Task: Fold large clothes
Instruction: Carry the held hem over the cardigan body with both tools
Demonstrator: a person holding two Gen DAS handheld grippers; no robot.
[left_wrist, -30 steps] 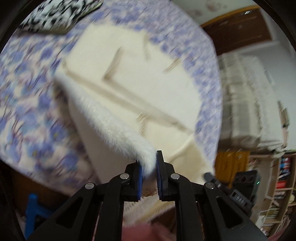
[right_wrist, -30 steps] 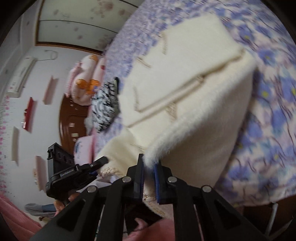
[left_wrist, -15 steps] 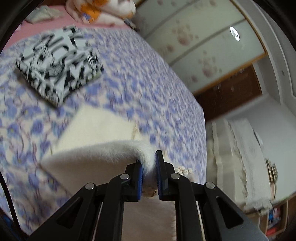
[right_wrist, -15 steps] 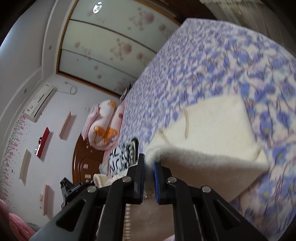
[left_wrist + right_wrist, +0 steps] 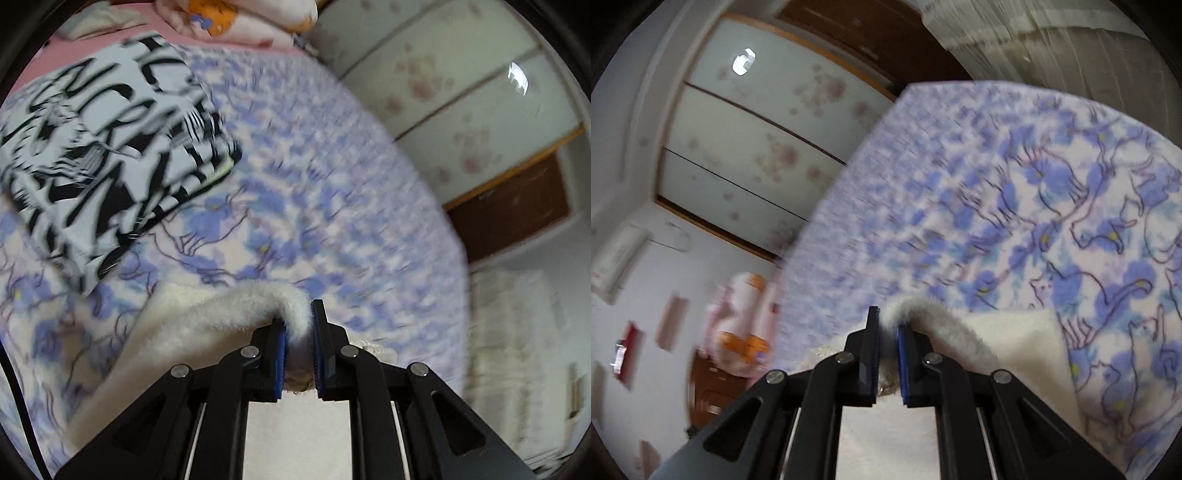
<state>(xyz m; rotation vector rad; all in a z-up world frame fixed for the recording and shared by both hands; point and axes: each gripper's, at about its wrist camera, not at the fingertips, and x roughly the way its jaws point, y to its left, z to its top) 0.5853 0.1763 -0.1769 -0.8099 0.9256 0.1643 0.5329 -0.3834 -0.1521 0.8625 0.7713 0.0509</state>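
The cream garment [image 5: 207, 325] was fluffy, matt fleece. The bedspread [image 5: 332, 206] looked soft printed cloth. Each gripper's fingers [image 5: 325, 354] were matt black plastic with blue ribbed pads [image 5: 903, 362] and shiny metal pins.

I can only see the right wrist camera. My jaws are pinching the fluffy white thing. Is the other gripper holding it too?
Observer: Yes, the left gripper is shut on the fluffy cream garment too.
Operator: Is anything else on the bed?
Observer: A folded black-and-white printed garment lies on the blue floral bedspread, beyond the left gripper.
Operator: Are they touching?
Observer: Can't tell; the view is blurred.
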